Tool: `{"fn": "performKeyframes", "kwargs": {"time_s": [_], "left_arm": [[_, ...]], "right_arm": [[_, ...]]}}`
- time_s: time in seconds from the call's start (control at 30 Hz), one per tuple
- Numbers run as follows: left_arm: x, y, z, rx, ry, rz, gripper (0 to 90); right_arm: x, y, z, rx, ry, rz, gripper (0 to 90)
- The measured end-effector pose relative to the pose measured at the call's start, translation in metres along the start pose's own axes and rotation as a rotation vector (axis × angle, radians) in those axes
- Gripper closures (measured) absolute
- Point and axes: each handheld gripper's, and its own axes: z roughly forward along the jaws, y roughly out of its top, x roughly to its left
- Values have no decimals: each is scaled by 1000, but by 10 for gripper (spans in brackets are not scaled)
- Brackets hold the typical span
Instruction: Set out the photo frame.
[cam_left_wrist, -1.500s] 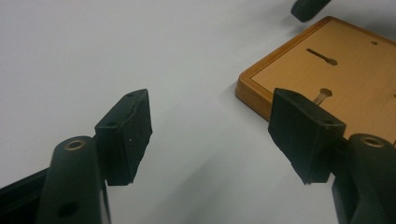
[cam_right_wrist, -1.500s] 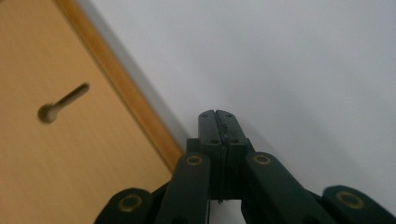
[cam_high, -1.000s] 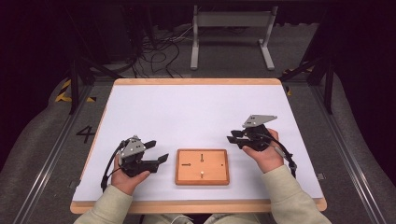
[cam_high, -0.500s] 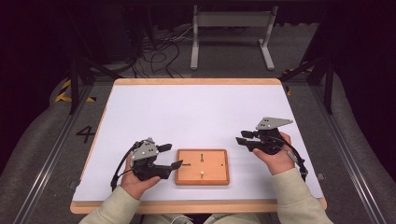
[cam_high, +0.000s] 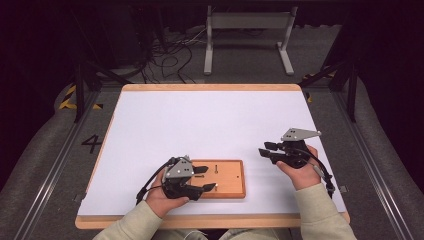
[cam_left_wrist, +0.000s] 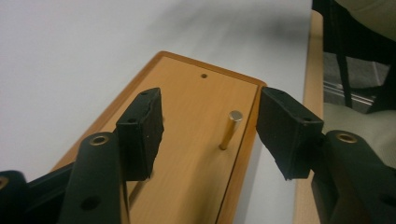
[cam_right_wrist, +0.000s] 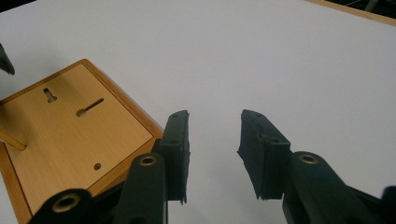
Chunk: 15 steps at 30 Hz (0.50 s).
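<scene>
We hold the left gripper (cam_high: 204, 179) over the near left part of the wooden board (cam_high: 227, 176), which lies flat on the white table (cam_high: 210, 120) near its front edge. In the left gripper view, its fingers (cam_left_wrist: 140, 133) stand fairly wide apart and have just been closing; a short metal peg (cam_left_wrist: 230, 129) rises upright from the board in the gap between them, nearer the right finger, touching neither pad. One finger hangs above the board's surface, the other just past the board's long edge. A small hole (cam_left_wrist: 203, 75) sits in the board beyond the fingertips.

We keep the right gripper (cam_high: 266, 152) off to the right of the board, near it but apart, its fingertips pointing toward the board's right end. In the right gripper view its fingers (cam_right_wrist: 180, 140) are parted to a middling gap with only bare white table between them. The board's corner lies just beside the left finger, and two pegs (cam_right_wrist: 50, 97) stand farther in on the board, well beyond the fingertips. Nothing is gripped by either hand.
</scene>
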Motion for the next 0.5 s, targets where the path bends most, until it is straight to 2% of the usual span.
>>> {"fn": "performKeyframes", "kwargs": {"time_s": [0.13, 0.2, 0.23, 0.4, 0.5], "left_arm": [[-1, -2, 13, 23, -43, 19, 461], [-1, -4, 17, 31, -50, 18, 469], [0, -5, 19, 42, -52, 18, 510], [4, -8, 28, 85, -70, -3, 583], [4, -10, 33, 110, -77, 7, 642]], "right_arm": [[1, -1, 0, -1, 2, 4, 627], [1, -2, 1, 2, 3, 7, 627], [0, -4, 2, 7, 4, 9, 627], [1, -6, 6, 17, 10, 11, 626], [1, -7, 7, 23, 16, 13, 622]]}}
